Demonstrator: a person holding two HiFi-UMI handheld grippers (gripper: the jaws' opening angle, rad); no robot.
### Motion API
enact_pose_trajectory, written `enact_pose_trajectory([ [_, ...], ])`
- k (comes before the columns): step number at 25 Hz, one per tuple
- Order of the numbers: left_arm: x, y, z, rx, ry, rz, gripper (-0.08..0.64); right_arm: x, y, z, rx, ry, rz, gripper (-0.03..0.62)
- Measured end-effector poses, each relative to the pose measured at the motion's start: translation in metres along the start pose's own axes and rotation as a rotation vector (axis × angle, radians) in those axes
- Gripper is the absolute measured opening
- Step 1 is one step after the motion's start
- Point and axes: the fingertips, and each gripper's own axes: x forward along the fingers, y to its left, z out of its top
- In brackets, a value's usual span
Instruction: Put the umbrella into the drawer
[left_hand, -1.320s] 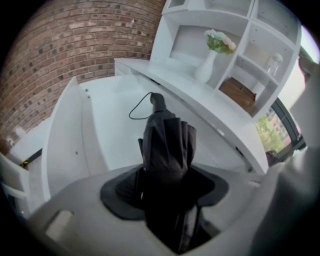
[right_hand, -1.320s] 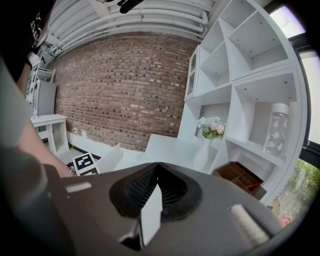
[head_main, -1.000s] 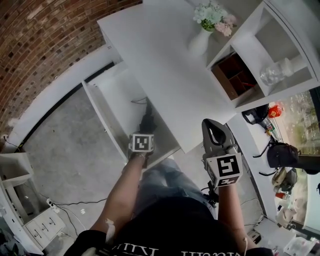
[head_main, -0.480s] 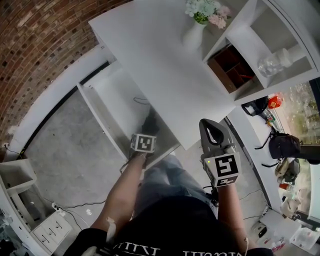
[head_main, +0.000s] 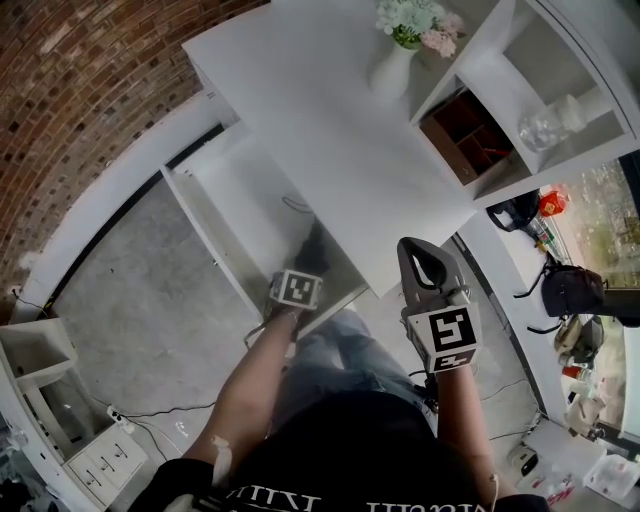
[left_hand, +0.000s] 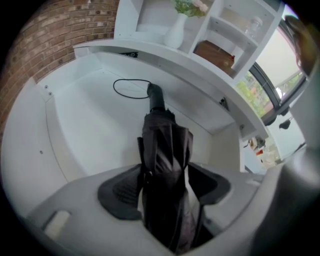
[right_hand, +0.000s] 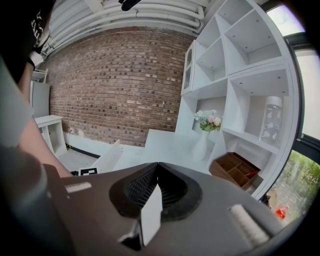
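A folded black umbrella (left_hand: 165, 165) points into the open white drawer (left_hand: 90, 115), its handle (left_hand: 155, 95) and thin wrist loop lying on the drawer floor. My left gripper (left_hand: 165, 187) has the umbrella between its jaws, which are opening: the cloth leans on the left pad and a pale gap shows at the right pad. In the head view the left gripper (head_main: 305, 270) hangs over the drawer's (head_main: 215, 215) near right corner, with the umbrella (head_main: 312, 250) just beyond it. My right gripper (head_main: 422, 255) is shut and empty beside the desk edge; the right gripper (right_hand: 157, 167) faces the shelves.
The white desk top (head_main: 330, 110) overhangs the drawer's right side. A vase of flowers (head_main: 395, 60) stands on it by a white shelf unit (head_main: 520, 90) holding a brown wooden box (head_main: 465, 140). A small white drawer cabinet (head_main: 95, 465) sits on the grey floor at lower left.
The left gripper has sunk a little toward the drawer's near right corner with the umbrella. The right gripper has stayed in place.
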Motion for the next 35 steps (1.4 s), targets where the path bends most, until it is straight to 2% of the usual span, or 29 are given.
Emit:
enact_pose_trajectory([
  [2,-0.006,-0.017,-0.022,-0.073,0.105,-0.077,0.301,0.001,0.006,0.002,-0.004,-0.003,0.004,0.003],
  [3,-0.009,-0.017,-0.022,-0.071,0.106,-0.075,0.304,0.001,0.008,0.003,-0.006,-0.005,0.005,0.003],
  [6,-0.018,0.002,0.009,0.038,-0.044,0.019,0.308,-0.001,0.015,0.006,-0.005,-0.012,0.002,0.003],
  [16,-0.078,0.018,0.031,0.118,-0.171,0.047,0.309,-0.013,0.038,0.011,0.043,-0.044,-0.040,0.003],
  [23,-0.126,0.018,0.052,0.089,-0.327,0.003,0.308,-0.029,0.042,0.013,0.082,-0.069,-0.097,0.003],
  [27,-0.152,0.020,0.065,0.090,-0.420,0.005,0.308,-0.036,0.053,0.025,0.051,-0.102,-0.056,0.003],
  [35,-0.201,0.013,0.078,0.094,-0.563,0.039,0.296,-0.065,0.054,0.036,-0.008,-0.155,-0.067,0.003],
])
